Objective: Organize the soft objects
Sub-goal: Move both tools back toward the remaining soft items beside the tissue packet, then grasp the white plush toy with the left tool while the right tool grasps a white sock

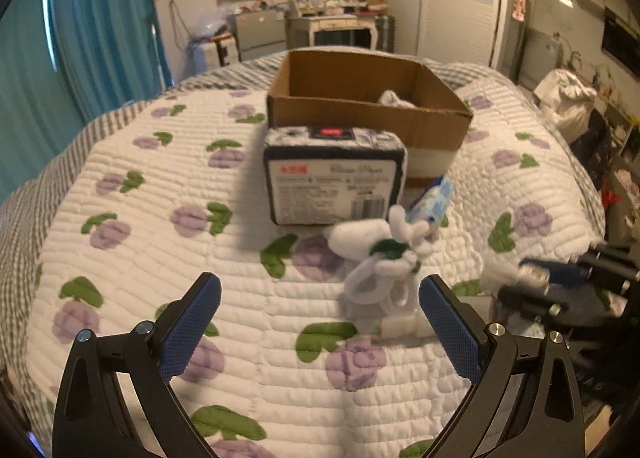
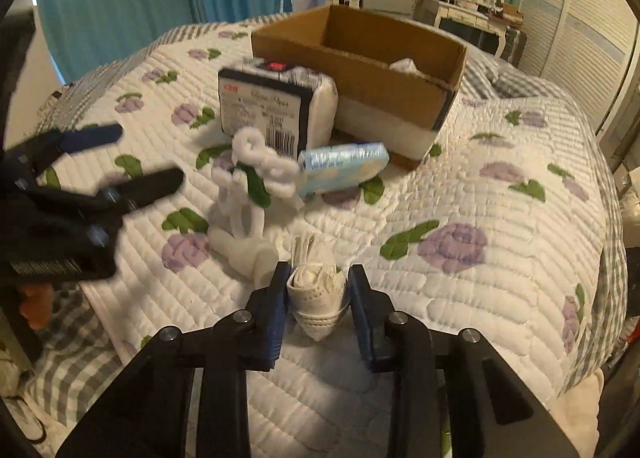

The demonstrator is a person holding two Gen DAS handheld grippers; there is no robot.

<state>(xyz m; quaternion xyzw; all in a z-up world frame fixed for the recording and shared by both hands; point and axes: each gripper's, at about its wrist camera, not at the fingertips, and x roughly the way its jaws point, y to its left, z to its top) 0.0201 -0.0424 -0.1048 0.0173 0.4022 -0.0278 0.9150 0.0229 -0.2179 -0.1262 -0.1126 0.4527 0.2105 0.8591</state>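
- The right tool (image 2: 318, 298) is held low over the bed's white quilt with purple flowers and green leaves (image 2: 460, 193), its two blue-padded fingers (image 2: 276, 318) clamped on a folded white cloth bundle with stitched edges (image 2: 318, 298); the bundle's pointed end hangs toward the camera.
- The left tool (image 1: 320, 322) hovers above the quilt (image 1: 140, 217) with its blue pads (image 1: 192, 330) spread wide apart and nothing between them.
- In the right wrist view the left tool (image 2: 132, 161) comes in from the left, blurred.
- A white fuzzy soft toy with a green patch (image 1: 380, 254) stands on the quilt just ahead of the left tool's right-hand pad.
- Behind it lie a pale blue plastic-wrapped packet (image 2: 344, 167) and a white packaged block with a dark-bordered printed label (image 1: 334, 177).
- An open brown cardboard box (image 1: 368, 113) sits farther back on the bed, right behind the block, with something white (image 1: 394, 97) inside.
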